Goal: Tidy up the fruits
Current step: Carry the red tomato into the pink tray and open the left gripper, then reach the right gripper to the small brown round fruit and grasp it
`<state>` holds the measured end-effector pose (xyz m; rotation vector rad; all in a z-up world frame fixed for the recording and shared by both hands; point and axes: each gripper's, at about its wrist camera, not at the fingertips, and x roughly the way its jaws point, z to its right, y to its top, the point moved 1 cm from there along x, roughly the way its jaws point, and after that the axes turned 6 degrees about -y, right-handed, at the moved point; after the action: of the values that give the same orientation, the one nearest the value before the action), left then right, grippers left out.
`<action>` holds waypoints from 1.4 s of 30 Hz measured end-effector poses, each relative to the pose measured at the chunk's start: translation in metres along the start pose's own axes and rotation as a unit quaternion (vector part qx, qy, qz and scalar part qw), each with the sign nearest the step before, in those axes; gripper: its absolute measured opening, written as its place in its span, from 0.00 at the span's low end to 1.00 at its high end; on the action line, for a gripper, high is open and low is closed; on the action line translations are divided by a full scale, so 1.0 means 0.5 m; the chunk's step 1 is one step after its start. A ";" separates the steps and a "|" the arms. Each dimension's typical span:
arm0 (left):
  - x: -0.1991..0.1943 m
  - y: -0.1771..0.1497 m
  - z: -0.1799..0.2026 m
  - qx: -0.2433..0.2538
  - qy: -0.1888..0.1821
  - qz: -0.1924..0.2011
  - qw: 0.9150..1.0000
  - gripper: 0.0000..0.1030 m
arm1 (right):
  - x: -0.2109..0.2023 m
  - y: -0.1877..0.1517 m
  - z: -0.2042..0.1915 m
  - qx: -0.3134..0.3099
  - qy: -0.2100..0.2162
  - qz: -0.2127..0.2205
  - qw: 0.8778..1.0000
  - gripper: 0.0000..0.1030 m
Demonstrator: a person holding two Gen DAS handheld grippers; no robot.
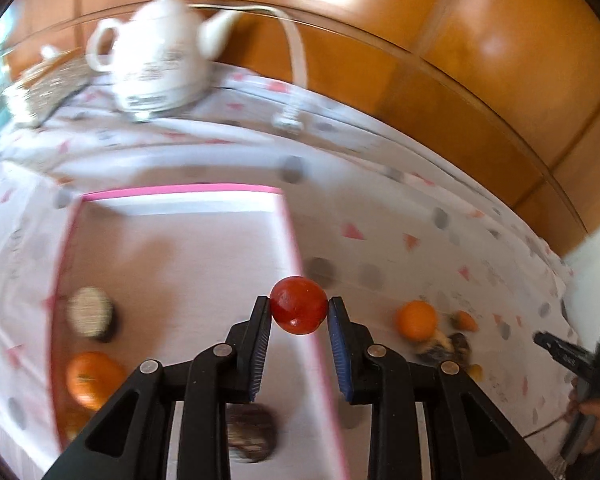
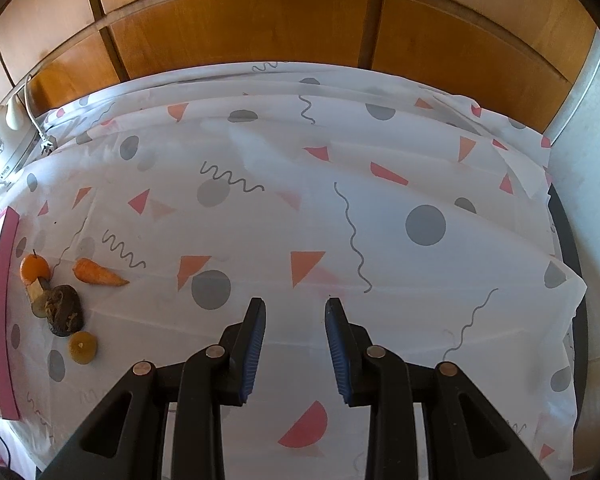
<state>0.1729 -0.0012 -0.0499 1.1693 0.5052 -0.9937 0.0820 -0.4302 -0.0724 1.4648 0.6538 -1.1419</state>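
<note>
A: Between the left gripper's [image 1: 299, 310] blue pads sits a small red fruit [image 1: 299, 310], pinched at the fingertips and held above the right-hand pink rim of the tray [image 1: 296, 248].

B: And below the tool, inside the tray?

A: Down to the left of the fingers lie an orange [image 1: 93, 379] and, just beyond it, a dark piece with a pale speckled top [image 1: 91, 313]. Under the left finger lies another dark round piece [image 1: 251, 432]. All of it is blurred.

B: What about outside the tray?

A: To the right of the fingers, on the patterned cloth [image 1: 400, 216], sits a second orange [image 1: 416, 320] beside a small blurred heap of darker items. Far ahead and to the left stands a white teapot [image 1: 162, 52].

B: The right gripper [image 2: 296, 304]?

A: Its jaws stand apart with nothing between them, hovering over bare cloth. Well off to its left lie a carrot [image 2: 99, 273], a small orange with a stem [image 2: 35, 268], a dark lump [image 2: 65, 310] touching a pale stub, and a yellowish round fruit [image 2: 83, 347] nearest the camera. The tray's pink edge runs just left of that group.

B: Any contact there?

A: No, the right tool is well apart from them.
</note>
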 end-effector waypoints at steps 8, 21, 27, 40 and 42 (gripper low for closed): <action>-0.026 -0.020 -0.119 -0.042 0.055 0.006 0.998 0.28 | -0.004 -0.004 -0.004 -0.005 0.000 0.003 1.000 0.30; -0.039 -0.090 -0.105 0.021 0.111 0.024 0.993 0.29 | -0.002 -0.005 -0.010 -0.005 0.004 0.008 1.000 0.30; -0.053 -0.123 -0.104 0.007 0.108 0.026 0.994 0.31 | -0.010 -0.007 -0.034 -0.027 0.024 0.022 0.999 0.30; -0.103 -0.157 -0.090 0.013 0.120 0.045 0.992 0.45 | -0.063 -0.049 -0.192 -0.172 0.152 0.070 0.971 0.30; -0.110 -0.162 -0.085 0.017 0.121 0.049 0.991 0.48 | -0.066 -0.057 -0.209 -0.184 0.164 0.070 0.967 0.30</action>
<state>0.0828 0.0542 -0.0644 1.3419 0.6186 -0.7836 0.0752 -0.3177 -0.0626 1.3594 0.9224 -0.6300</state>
